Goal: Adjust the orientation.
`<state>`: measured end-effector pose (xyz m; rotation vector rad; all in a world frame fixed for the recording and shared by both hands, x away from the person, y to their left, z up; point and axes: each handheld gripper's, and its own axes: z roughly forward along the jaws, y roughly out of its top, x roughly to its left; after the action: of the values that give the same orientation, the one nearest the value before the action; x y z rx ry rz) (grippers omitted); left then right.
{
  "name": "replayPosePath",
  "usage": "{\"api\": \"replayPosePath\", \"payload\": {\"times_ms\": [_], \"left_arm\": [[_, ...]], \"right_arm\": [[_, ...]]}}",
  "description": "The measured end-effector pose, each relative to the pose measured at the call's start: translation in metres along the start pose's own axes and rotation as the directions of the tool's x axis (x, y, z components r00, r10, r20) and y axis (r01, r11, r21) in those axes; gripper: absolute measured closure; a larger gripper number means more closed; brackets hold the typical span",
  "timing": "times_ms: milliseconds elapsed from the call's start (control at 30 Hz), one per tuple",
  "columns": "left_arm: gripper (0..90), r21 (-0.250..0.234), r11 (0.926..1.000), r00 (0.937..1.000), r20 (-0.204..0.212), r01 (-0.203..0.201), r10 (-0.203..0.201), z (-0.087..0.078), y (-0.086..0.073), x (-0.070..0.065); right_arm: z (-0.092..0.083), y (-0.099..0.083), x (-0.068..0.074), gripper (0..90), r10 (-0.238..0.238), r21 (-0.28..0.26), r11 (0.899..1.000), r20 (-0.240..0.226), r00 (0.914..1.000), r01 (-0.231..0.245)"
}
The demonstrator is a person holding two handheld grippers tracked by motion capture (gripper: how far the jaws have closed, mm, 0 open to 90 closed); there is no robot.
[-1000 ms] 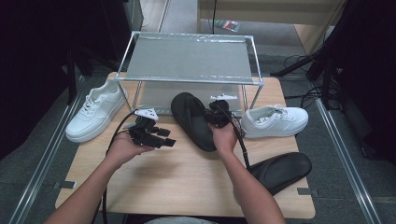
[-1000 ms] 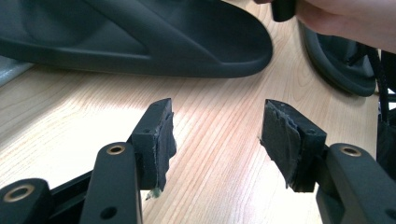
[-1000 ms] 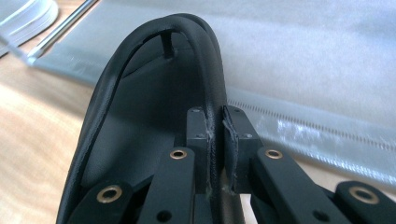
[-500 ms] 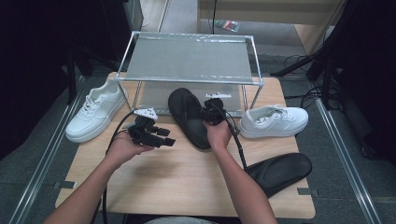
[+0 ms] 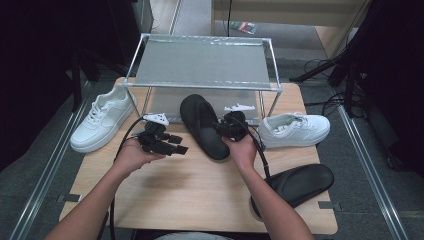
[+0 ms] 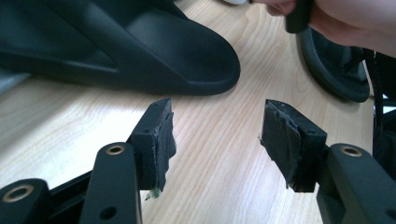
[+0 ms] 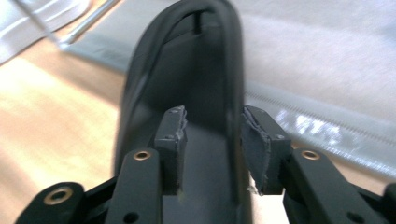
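One black slipper (image 5: 202,126) runs lengthwise away from the right gripper (image 5: 226,127), whose just-loosening jaws straddle its edge; the left gripper (image 5: 176,144) is spread, empty.

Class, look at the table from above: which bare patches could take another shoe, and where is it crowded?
Free: the tabletop between the two forearms, and its near-left corner below the left white sneaker. Crowded: the strip before the wire rack, where both grippers, a black slipper and the right white sneaker sit.

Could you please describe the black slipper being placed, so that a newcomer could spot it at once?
Find the metal rack on the table. The black slipper lies with its toe under the rack's front edge. Unlike the other slipper, it sits between two white sneakers.
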<state>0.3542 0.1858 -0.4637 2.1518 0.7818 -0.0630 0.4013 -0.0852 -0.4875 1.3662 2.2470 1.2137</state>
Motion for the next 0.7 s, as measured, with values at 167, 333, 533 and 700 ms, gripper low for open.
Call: {"api": "replayPosePath", "payload": {"times_ms": [167, 333, 533, 700], "left_arm": [[45.5, -0.001, 0.9998, 0.9998, -0.001, -0.020, 0.020, -0.001, 0.010, 0.001], [48.2, 0.016, 0.9987, 0.9983, -0.031, -0.048, 0.048, -0.010, 0.027, 0.007], [54.5, -0.003, 0.9961, 0.9950, -0.049, -0.088, 0.087, -0.020, 0.049, 0.012], [61.7, -0.008, 0.9938, 0.9917, -0.067, -0.111, 0.110, -0.025, 0.066, 0.016]], "right_arm": [[-0.016, -0.013, 0.002, 56.2, -0.014, -0.004, 1.000, -0.068, 0.9976, 0.014], [-0.029, -0.028, 0.005, 56.6, -0.069, -0.019, 0.998, -0.112, 0.9913, 0.067], [-0.037, -0.039, 0.005, 58.3, -0.083, -0.009, 0.997, -0.138, 0.9869, 0.082], [-0.044, -0.046, 0.005, 60.2, -0.078, -0.005, 0.997, -0.152, 0.9852, 0.079]]}}
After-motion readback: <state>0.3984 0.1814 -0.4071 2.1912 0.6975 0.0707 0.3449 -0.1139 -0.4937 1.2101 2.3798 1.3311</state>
